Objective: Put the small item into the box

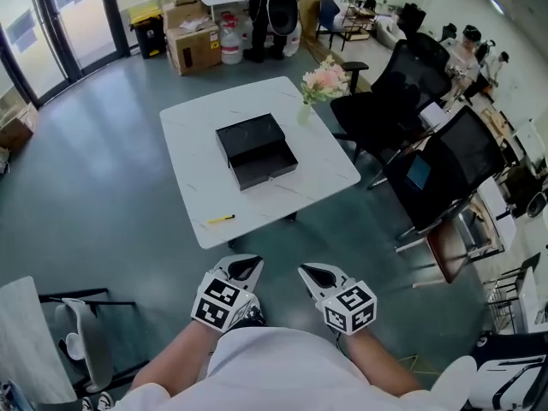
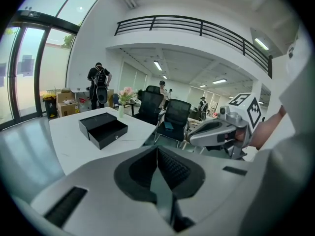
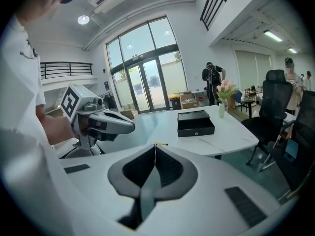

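A black box (image 1: pixel 255 151) with its drawer pulled open sits in the middle of a white table (image 1: pixel 195 135); both gripper views show the box (image 2: pixel 102 127) (image 3: pixel 195 123) too. A small yellow item (image 1: pixel 221 219) lies near the table's front edge, and the yellow item (image 3: pixel 160 144) peeks just past my right jaws. My left gripper (image 1: pixel 248 268) and right gripper (image 1: pixel 312 273) hang side by side over the floor, short of the table, both shut and empty. The left gripper (image 2: pixel 157 147) and right gripper (image 3: pixel 155 146) show their jaws pressed together.
A vase of pink flowers (image 1: pixel 321 84) stands at the table's far right corner. Black office chairs (image 1: pixel 390 101) crowd the right side. A folded chair (image 1: pixel 81 332) sits at my left. Cardboard boxes (image 1: pixel 193 45) and a standing person (image 1: pixel 272 11) are far behind the table.
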Motion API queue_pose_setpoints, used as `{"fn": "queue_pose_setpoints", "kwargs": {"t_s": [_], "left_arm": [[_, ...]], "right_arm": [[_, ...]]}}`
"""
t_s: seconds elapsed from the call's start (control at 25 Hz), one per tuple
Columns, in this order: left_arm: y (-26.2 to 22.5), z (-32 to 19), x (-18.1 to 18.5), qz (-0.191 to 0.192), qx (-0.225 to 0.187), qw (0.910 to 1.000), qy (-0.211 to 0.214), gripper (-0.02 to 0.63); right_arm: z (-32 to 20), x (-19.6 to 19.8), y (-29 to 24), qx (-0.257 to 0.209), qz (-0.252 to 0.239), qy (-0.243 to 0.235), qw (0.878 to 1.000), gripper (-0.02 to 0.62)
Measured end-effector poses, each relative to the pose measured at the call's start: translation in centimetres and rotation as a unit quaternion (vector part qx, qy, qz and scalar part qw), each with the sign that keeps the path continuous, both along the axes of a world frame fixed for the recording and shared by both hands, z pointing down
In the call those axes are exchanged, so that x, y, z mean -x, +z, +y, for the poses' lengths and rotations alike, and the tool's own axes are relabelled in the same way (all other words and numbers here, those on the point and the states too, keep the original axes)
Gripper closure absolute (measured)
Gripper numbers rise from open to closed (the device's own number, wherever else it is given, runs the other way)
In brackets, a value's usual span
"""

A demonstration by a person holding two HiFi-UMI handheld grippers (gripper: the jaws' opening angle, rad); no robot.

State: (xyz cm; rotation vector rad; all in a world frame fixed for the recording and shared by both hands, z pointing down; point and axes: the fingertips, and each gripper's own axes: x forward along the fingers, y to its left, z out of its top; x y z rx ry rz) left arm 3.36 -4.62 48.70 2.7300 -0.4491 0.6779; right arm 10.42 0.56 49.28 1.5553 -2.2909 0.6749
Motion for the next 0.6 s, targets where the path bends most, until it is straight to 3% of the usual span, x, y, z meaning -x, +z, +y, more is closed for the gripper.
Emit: {"fn": "queue_pose_setpoints", "kwargs": {"t_s": [0.36, 0.6], "left_arm": [[1.1, -8.0, 3.2, -0.001, 0.002, 0.9992, -0.040, 0.589], [3.4, -11.2, 6.8, -0.016, 0.014, 0.9952, -0.095, 0.589]], "right_arm": [[-7.9, 3.0, 1.5, 0.027, 0.018, -0.055, 0.998, 0.580], [-12.1, 4.1, 4.5, 0.043, 0.076, -0.103, 0.991, 0.580]]}}
